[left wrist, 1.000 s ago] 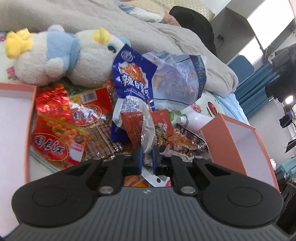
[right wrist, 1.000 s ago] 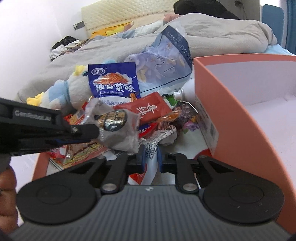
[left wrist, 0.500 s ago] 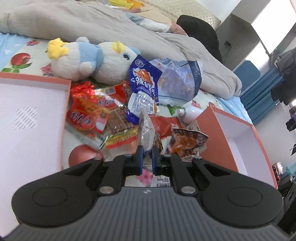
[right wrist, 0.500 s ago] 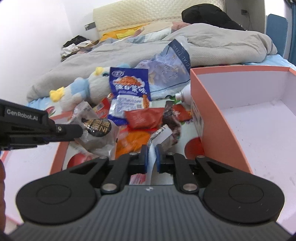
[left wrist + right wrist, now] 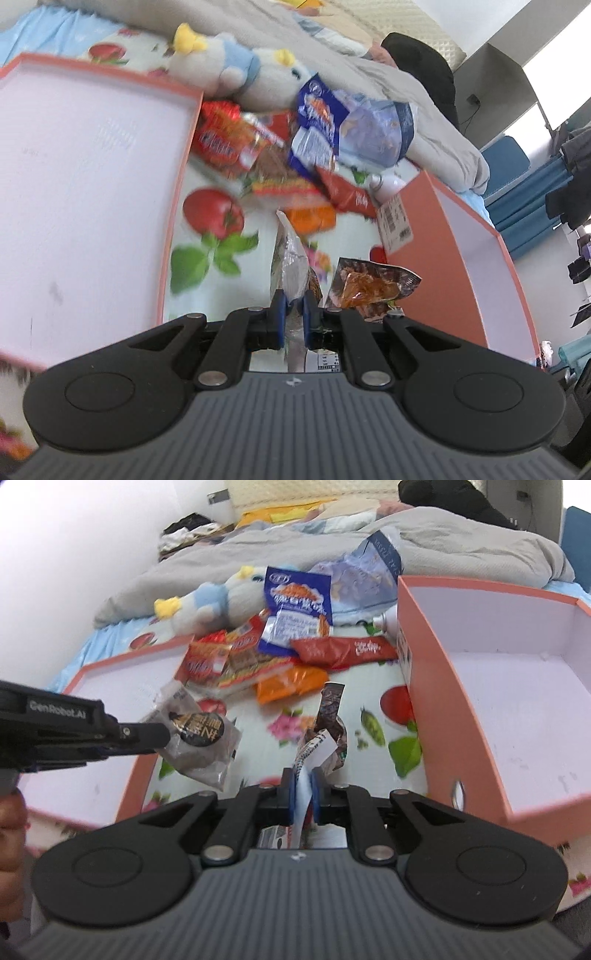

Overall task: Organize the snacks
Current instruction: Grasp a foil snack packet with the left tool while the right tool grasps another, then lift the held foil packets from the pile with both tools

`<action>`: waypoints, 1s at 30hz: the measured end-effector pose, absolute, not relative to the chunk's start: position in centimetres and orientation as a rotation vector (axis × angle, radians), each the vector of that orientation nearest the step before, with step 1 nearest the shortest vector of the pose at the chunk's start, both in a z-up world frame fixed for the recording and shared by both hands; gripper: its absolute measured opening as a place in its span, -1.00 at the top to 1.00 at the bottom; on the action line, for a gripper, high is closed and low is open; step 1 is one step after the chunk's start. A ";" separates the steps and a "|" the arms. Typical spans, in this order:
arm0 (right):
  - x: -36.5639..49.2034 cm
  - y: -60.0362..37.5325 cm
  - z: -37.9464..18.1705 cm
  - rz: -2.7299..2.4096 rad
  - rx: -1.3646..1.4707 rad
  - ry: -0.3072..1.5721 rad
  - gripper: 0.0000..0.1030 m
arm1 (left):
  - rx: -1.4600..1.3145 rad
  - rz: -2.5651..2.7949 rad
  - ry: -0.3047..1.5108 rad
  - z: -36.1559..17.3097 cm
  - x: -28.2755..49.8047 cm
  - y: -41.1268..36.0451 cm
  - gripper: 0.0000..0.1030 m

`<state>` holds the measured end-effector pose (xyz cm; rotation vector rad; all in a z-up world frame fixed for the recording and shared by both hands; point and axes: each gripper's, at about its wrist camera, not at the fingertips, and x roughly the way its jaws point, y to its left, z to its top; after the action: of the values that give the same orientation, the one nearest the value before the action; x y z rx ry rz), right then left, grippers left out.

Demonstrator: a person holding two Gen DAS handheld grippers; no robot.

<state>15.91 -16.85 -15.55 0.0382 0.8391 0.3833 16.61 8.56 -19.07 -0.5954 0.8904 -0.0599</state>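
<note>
My left gripper (image 5: 293,301) is shut on a silvery grey snack packet (image 5: 291,258), held edge-on above the fruit-print sheet; the same grey snack packet (image 5: 199,738) hangs from the left gripper's fingers (image 5: 147,734) in the right wrist view. My right gripper (image 5: 304,782) is shut on a dark brown snack packet (image 5: 328,720) with a white label, also seen as the brown snack packet (image 5: 369,284) in the left wrist view. A heap of red, orange and blue snack packets (image 5: 280,653) lies further back between two orange boxes.
A shallow orange box (image 5: 177,192) with a white floor lies left; a deeper orange box (image 5: 436,686) stands right. A plush toy (image 5: 236,70), a blue tissue pack (image 5: 373,129), a white bottle (image 5: 388,182) and a grey quilt (image 5: 443,539) lie behind the heap.
Both grippers have pulled back from the snack heap, each carrying its packet. The heap now looks farther away, and more of both orange boxes shows.
</note>
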 end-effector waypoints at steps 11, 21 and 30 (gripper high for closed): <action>13.1 -19.7 -16.8 0.317 -0.026 0.889 0.32 | -0.610 -0.062 0.968 -21.0 13.6 7.4 0.26; 12.3 -18.4 -15.2 0.362 -0.093 0.826 -0.06 | -0.444 -0.036 0.958 -19.7 14.8 6.2 -0.43; 14.7 -16.2 -17.5 0.362 -0.201 0.824 -0.15 | -0.382 -0.067 0.985 -21.1 16.0 5.5 -0.47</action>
<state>14.70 -16.21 -17.50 -0.2011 0.8241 0.3619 16.04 5.50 -21.06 -0.3823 0.9855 -0.0669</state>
